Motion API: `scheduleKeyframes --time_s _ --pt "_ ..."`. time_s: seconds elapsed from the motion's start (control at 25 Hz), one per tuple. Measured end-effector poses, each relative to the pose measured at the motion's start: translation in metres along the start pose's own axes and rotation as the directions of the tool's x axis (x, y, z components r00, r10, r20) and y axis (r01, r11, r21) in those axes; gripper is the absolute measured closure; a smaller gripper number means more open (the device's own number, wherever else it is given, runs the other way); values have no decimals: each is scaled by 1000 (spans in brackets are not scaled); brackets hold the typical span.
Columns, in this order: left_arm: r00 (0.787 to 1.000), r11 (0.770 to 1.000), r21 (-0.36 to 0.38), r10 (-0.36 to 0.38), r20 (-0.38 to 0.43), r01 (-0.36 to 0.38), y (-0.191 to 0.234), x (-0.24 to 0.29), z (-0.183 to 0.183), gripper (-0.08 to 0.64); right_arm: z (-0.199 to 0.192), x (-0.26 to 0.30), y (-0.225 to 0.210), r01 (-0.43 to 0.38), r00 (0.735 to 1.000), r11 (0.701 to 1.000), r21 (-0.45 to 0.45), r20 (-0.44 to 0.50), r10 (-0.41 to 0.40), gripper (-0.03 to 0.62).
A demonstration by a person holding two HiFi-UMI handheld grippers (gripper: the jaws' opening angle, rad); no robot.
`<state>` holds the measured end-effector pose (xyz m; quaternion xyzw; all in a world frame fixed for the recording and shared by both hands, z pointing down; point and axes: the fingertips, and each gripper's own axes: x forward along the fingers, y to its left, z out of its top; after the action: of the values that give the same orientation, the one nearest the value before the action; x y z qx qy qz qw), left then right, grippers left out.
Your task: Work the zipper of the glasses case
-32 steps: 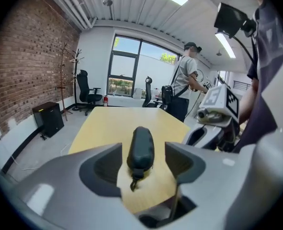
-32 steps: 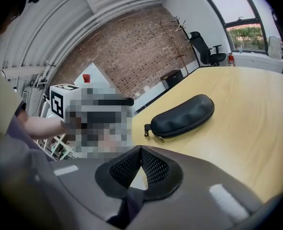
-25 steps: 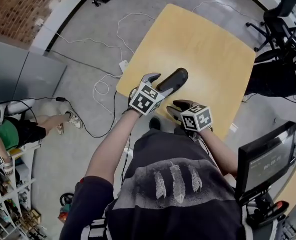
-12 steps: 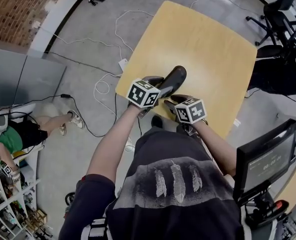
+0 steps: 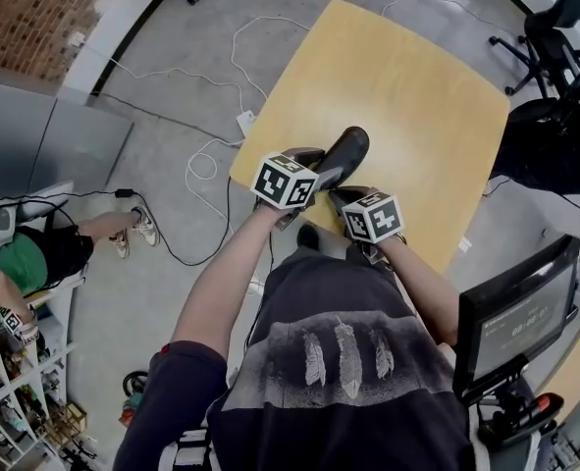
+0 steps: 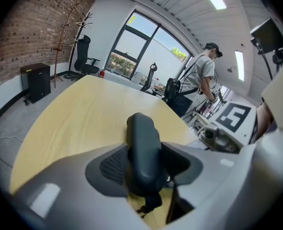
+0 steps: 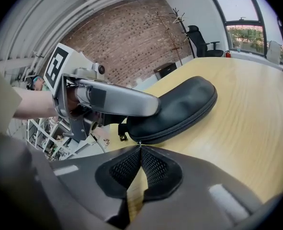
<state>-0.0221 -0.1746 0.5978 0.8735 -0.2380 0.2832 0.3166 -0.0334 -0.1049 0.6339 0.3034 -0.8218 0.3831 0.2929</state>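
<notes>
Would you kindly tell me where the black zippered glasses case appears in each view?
Head view: black zippered glasses case, centre, at the light wooden table's near edge.
Left gripper view: lower centre, end-on.
Right gripper view: centre, side-on.
Shared landmark: that table.

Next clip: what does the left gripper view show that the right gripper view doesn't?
Left gripper view only: the left gripper, jaws just closed in, clamping the end of the glasses case; a person standing in the background. Right gripper view only: the zipper seam along the case's side, with the right gripper shut at that seam. Both: the case, the table, the coat rack.
</notes>
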Motion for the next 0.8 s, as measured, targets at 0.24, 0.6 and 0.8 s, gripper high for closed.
scheduleKeyframes --time_s 0.24,0.6,0.8 --pt "999 997 67 42 -9 -41 -2 4 -1 345 -4 -4 -5 11 1000 999 -50 -27 -13 592" --pt "997 990 126 71 -27 -67 -2 5 -2 354 -2 -9 -21 69 996 992 -109 -47 -74 592" --pt "997 988 141 75 -31 -70 0 5 -2 354 1 -14 -34 99 994 989 -114 -35 -103 592"
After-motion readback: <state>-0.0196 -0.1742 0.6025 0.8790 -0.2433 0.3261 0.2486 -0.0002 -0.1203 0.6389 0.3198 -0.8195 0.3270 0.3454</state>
